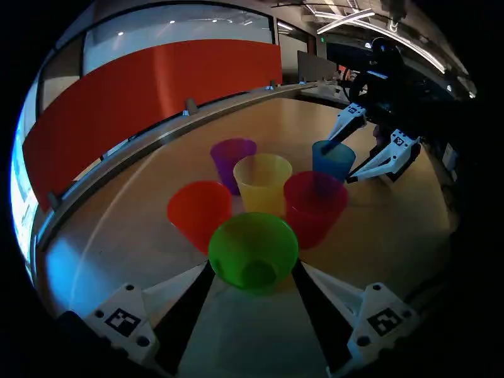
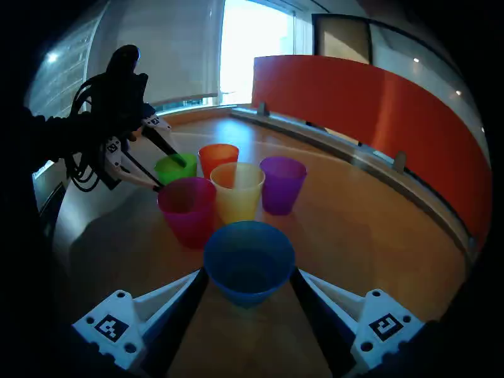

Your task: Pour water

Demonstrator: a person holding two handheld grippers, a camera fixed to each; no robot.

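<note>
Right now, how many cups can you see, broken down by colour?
green cup: 1
orange cup: 1
purple cup: 1
yellow cup: 1
red cup: 1
blue cup: 1
Total: 6 cups

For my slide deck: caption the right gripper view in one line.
Right tool holds a blue cup; opposite, the left tool holds a green cup.
</note>
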